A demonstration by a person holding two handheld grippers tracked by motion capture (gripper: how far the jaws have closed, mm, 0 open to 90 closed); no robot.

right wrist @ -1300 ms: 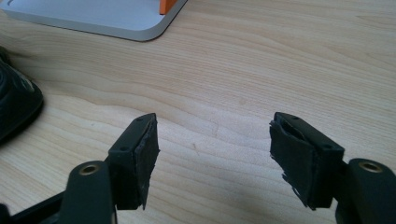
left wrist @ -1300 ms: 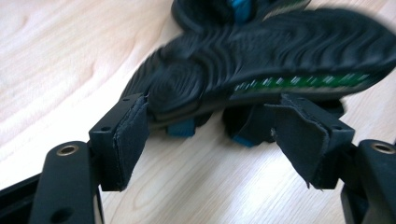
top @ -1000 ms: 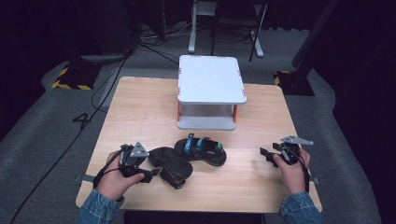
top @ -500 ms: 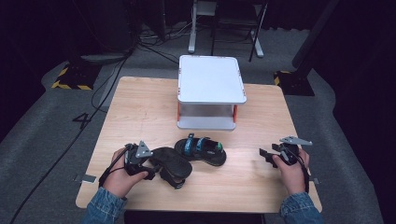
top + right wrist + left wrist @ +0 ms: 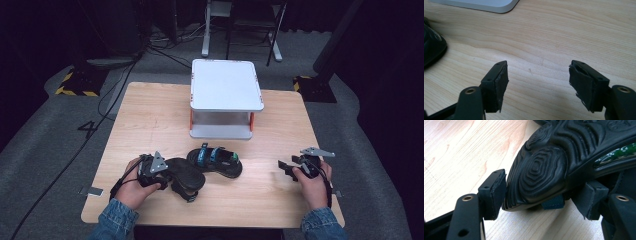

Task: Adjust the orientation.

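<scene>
Two black sandals lie near the table's front edge. One sandal [image 5: 187,177] is turned sole up, its wavy tread [image 5: 544,170] close in the left gripper view. My left gripper [image 5: 171,173] [image 5: 542,193] has just been closing, with the rounded end of this sole between its jaws. The left pad [image 5: 497,190] touches the sole's edge, and the right pad [image 5: 589,200] sits against its underside. The other sandal [image 5: 216,161] lies upright with blue and green straps. My right gripper [image 5: 286,169] [image 5: 539,75] rests open over bare wood at the right, with nothing between its fingers.
A white two-level stand [image 5: 226,85] with orange posts stands at the back middle of the wooden table [image 5: 150,115]; its base [image 5: 486,5] shows at the top of the right gripper view. A dark sandal edge [image 5: 431,47] lies left of the right gripper.
My left gripper has shifted slightly right and down onto the end of the overturned sandal. The right hand and the other sandal have stayed put.
</scene>
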